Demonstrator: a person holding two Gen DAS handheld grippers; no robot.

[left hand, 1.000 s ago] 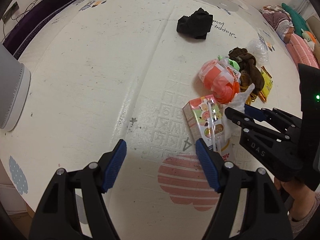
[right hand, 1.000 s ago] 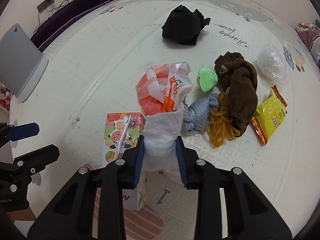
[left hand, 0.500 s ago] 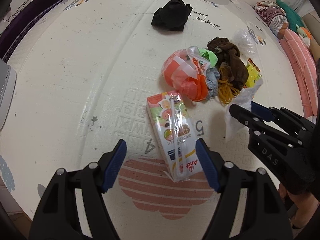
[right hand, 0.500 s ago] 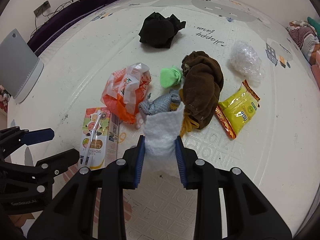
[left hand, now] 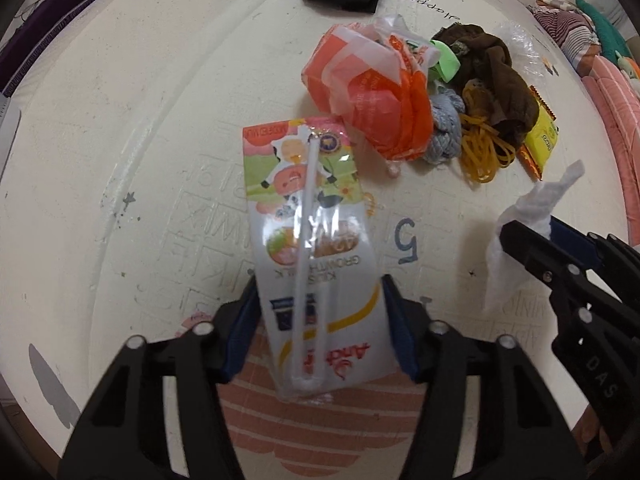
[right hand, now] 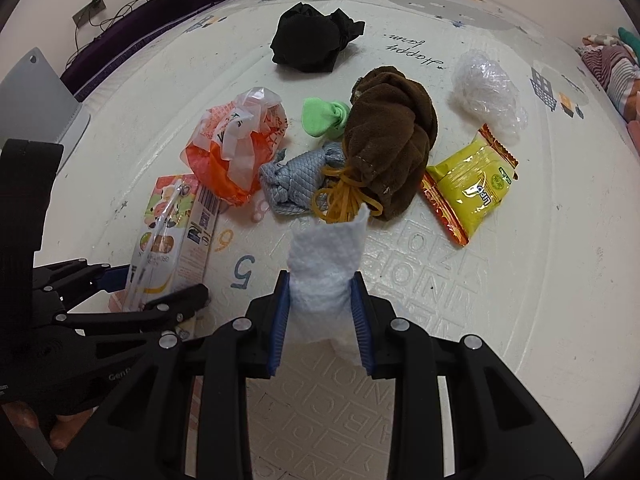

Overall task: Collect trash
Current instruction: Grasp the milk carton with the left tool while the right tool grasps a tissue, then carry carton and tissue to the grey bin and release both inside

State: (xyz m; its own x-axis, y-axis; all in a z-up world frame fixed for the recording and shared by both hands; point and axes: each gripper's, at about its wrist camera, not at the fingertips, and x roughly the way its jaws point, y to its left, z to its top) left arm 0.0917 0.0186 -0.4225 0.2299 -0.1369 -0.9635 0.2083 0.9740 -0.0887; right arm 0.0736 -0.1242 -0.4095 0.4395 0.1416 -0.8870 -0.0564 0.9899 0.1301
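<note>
A milk carton (left hand: pixel 308 220) with a wrapped straw lies flat on the white play mat (left hand: pixel 120 100). My left gripper (left hand: pixel 320 312) points down over its near end. The jaws are closing, and the blue pads touch the carton's two long sides. In the right wrist view, the left gripper (right hand: pixel 156 288) straddles the same carton (right hand: pixel 172 232). My right gripper (right hand: pixel 320 312) is shut on a crumpled white tissue (right hand: pixel 324 276) and held above the mat, right of the carton. The left wrist view shows the right gripper (left hand: pixel 536 232) with the tissue (left hand: pixel 520 220) in it.
Beyond the carton lie an orange plastic bag (right hand: pixel 236 148), a grey cloth (right hand: pixel 292 184), yellow rubber bands (right hand: pixel 344 200), a brown cloth (right hand: pixel 388 140), a green scrap (right hand: pixel 320 116), a yellow snack wrapper (right hand: pixel 472 188), clear plastic (right hand: pixel 484 92) and a black cloth (right hand: pixel 312 40). A grey appliance (right hand: pixel 36 96) stands far left.
My left gripper came down over the carton and its jaws narrowed onto the carton's sides. The right gripper drifted sideways with the tissue still in it.
</note>
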